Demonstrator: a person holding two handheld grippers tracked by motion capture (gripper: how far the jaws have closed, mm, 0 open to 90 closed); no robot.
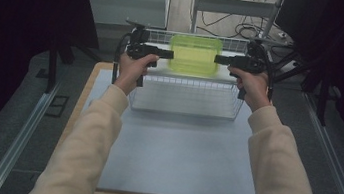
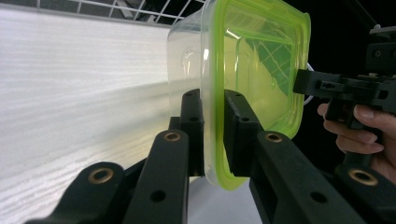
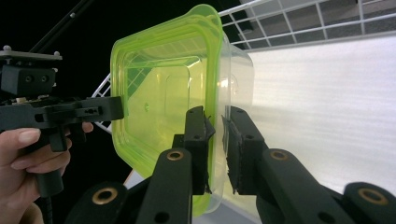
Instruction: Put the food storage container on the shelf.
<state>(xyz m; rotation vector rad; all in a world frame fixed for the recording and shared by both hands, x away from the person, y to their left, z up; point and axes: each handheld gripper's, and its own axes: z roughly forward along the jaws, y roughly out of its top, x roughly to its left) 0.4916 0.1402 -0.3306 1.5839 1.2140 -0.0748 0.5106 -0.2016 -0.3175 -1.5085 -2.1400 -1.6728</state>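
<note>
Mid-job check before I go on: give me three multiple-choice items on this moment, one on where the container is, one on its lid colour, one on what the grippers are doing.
1. Where is the container?
A. held above the wire basket
B. on the floor
C. on the mat's near edge

2. What colour is its lid?
A. red
B. yellow-green
C. blue

3. What is the state of the grippers?
A. both open, apart from it
B. one clamps it
C. left gripper and right gripper each clamp its rim

Key: 1 A, the high view shows it lifted over the basket; 2 B, the lid is a vivid yellow-green; 3 C, each gripper view shows jaws closed on the rim.
</note>
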